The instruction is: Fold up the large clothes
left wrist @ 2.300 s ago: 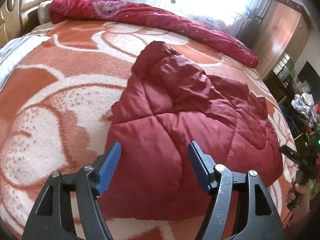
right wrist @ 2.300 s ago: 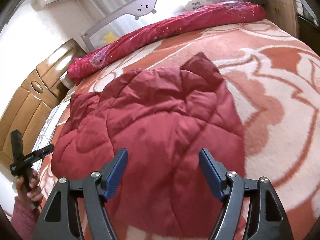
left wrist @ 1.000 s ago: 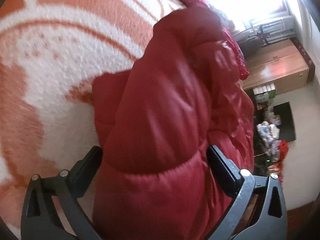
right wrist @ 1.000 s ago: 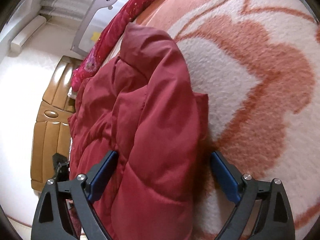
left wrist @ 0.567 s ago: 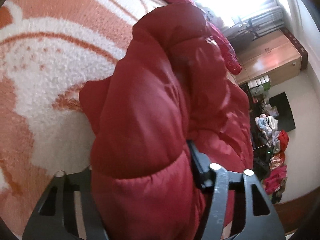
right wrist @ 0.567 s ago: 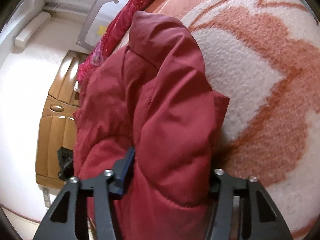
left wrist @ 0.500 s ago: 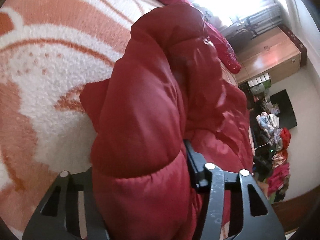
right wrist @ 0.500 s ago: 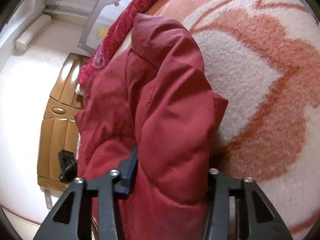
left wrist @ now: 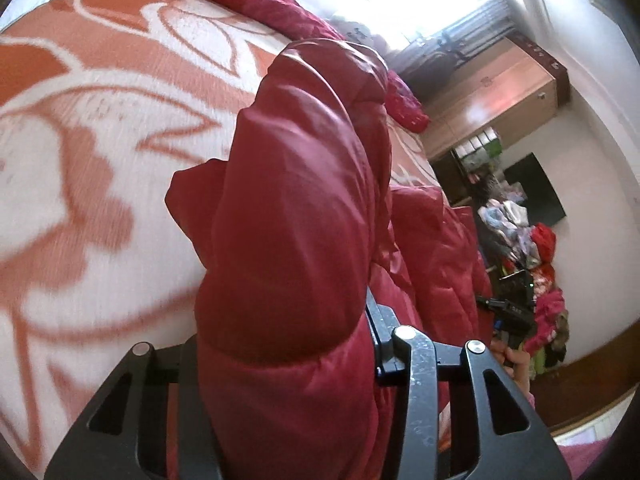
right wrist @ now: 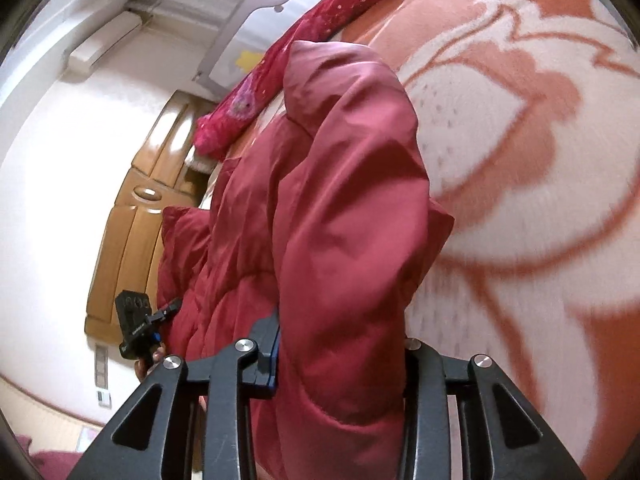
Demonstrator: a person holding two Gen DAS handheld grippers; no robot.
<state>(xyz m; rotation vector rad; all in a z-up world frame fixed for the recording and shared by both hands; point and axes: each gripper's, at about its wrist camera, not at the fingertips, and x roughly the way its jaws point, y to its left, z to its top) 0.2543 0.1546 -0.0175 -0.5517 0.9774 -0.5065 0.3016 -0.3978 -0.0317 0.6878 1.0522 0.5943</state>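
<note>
Red padded jacket (left wrist: 288, 208) on the bed, over an orange-and-white blanket (left wrist: 80, 140). One edge of the jacket is raised off the blanket in a thick puffy fold; the rest (left wrist: 440, 248) lies on the blanket beyond it.

Left gripper (left wrist: 280, 344): jaws clamped on the raised fold, fabric bulging up and forward between them. The blue pad of one finger shows against the cloth on the inner side; the other finger is buried under the padding.

Right gripper (right wrist: 340, 352): jaws likewise closed on the jacket (right wrist: 344, 200), a fat roll of fabric pinched between them. Blue pad visible on the inner finger (right wrist: 272, 344), touching cloth; the outer one mostly hidden.

The two grippers hold the same lifted edge at separate points. Each camera catches the other gripper past the jacket: the right one (left wrist: 508, 312) in the left view, the left one (right wrist: 136, 324) in the right view, each in a hand.

A crimson quilt (left wrist: 248, 4) lies bunched along the far edge of the bed. Wooden headboard (right wrist: 132, 216) at one end. Wooden wardrobe (left wrist: 492, 96) by the wall, a heap of mixed clothes (left wrist: 536, 272) on the floor beside it. Blanket slightly blurred in both views.
</note>
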